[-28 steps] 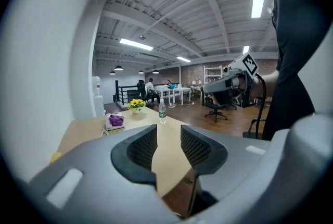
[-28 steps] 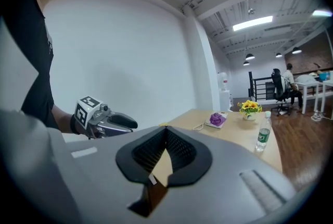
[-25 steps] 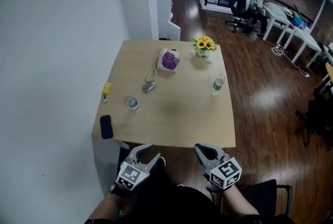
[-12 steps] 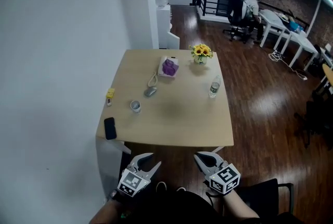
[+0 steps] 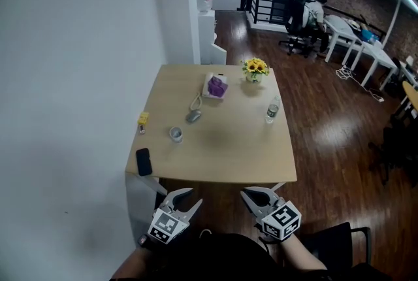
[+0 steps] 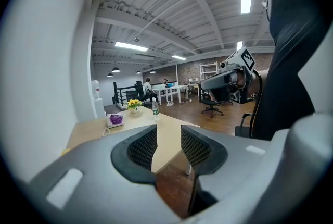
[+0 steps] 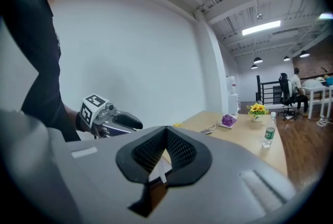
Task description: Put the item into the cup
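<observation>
Seen from above, a light wooden table [image 5: 228, 155] stands against a white wall. Along its left edge lies a black phone [image 5: 143, 161], with a small yellow item [image 5: 142, 119] beyond it. Just right of these stands the cup [image 5: 176, 134], upright, apart from both and with nothing visibly in it. A grey mouse [image 5: 193, 116] lies near the cup, its cord running up to a white box holding something purple [image 5: 215, 85]. Farther right are a small pot of sunflowers [image 5: 255, 68] and, near the right edge, an upright water bottle [image 5: 272, 110].

Compared with a second ago, none of these things has shifted against the others. The whole table sits a little farther right in the picture, and more of the ceiling lights shows at the top.

Below the table's near edge, off the tabletop, the left gripper [image 5: 187, 198] has its jaws spread as wide as before, with nothing between them; its own view shows the same gap [image 6: 168, 142]. The right gripper [image 5: 247, 195] has its fingertips pressed together on nothing [image 7: 166, 132]. Both grippers sit lower in the picture than a second ago.
</observation>
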Demonstrator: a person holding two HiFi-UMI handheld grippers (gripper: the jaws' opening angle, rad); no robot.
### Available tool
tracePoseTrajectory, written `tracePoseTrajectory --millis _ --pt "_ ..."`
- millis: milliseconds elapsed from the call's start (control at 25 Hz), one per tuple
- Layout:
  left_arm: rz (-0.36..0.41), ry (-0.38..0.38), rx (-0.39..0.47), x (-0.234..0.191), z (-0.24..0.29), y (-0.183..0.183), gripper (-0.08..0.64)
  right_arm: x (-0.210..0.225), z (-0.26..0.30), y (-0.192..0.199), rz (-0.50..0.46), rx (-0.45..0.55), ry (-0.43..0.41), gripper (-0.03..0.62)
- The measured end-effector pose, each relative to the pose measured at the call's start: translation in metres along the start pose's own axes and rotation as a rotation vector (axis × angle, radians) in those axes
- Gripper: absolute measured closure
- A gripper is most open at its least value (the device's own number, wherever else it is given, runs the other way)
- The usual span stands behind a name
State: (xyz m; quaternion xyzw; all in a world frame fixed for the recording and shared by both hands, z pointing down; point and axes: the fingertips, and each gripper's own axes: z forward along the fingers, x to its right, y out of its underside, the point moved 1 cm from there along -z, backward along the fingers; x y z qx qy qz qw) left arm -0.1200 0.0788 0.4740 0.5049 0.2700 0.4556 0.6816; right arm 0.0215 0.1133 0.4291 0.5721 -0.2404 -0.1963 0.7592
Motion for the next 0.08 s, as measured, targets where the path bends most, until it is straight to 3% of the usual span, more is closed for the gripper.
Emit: tracePoseTrajectory --millis 80 --pt "0.011 -0.006 0.008 -0.0038 -0.0045 -0.0033 0.425 -0.0044 0.0012 -0.0031 0.0 -0.001 -0.001 0.584"
